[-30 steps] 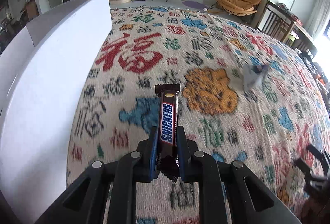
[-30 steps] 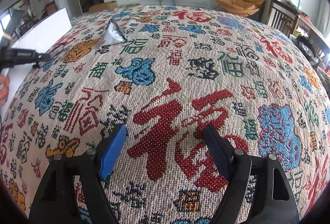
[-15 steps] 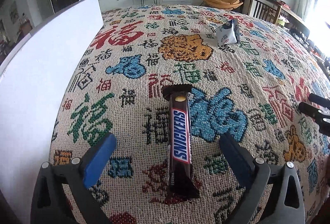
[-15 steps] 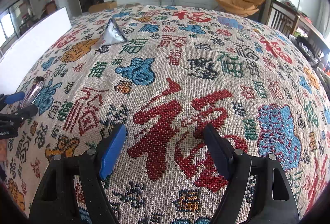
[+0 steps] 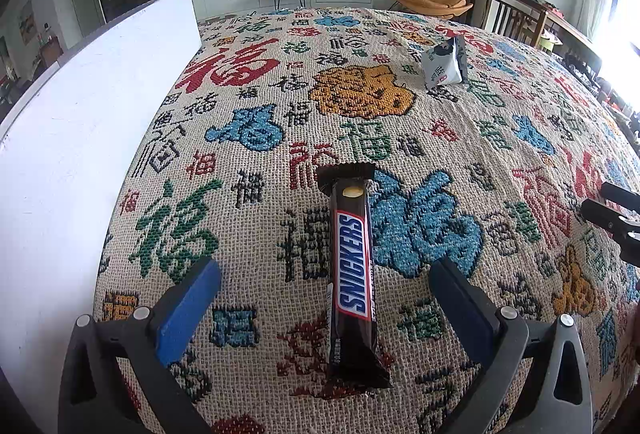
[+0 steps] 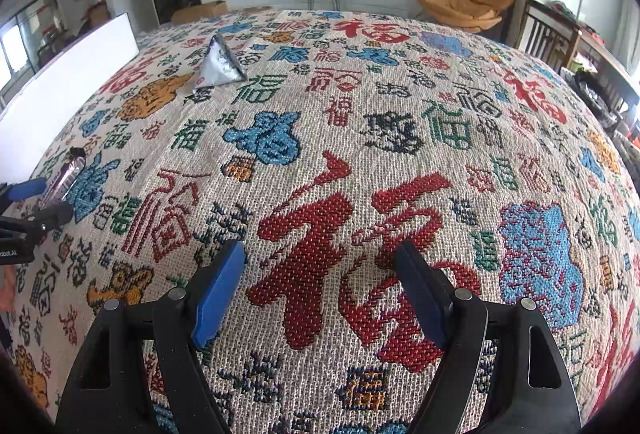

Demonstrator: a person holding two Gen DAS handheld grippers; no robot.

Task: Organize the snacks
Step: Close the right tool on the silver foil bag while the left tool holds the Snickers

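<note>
Your left gripper [image 5: 326, 298] has its blue-padded jaws spread wide, and the dark brown Snickers bar in its glossy wrapper [image 5: 354, 274] lies flat on the woven tablecloth covered in red, blue and green characters [image 5: 256, 122], in the lower centre of the left wrist view, between the two pads and touching neither. It lies lengthwise along the line of your fingers, the crimped far end pointing up the frame, which reads as a bar set down rather than one about to be lifted; whether you mean this as its final spot cannot be told. The tall white board [image 5: 80, 138] fills the left side of that view, near the bar, so you may be lining snacks up beside it. The small white and grey foil snack pouch [image 5: 444, 64] stands well apart in the upper right, tented on the cloth, and looks like the next piece to gather. Your right gripper [image 6: 318, 292] hangs over bare cloth in the lower centre of its own view, jaws spread and holding nothing, the same pouch [image 6: 218, 68] showing in its upper left. From there it seems better placed for the pouch than your left.
</note>
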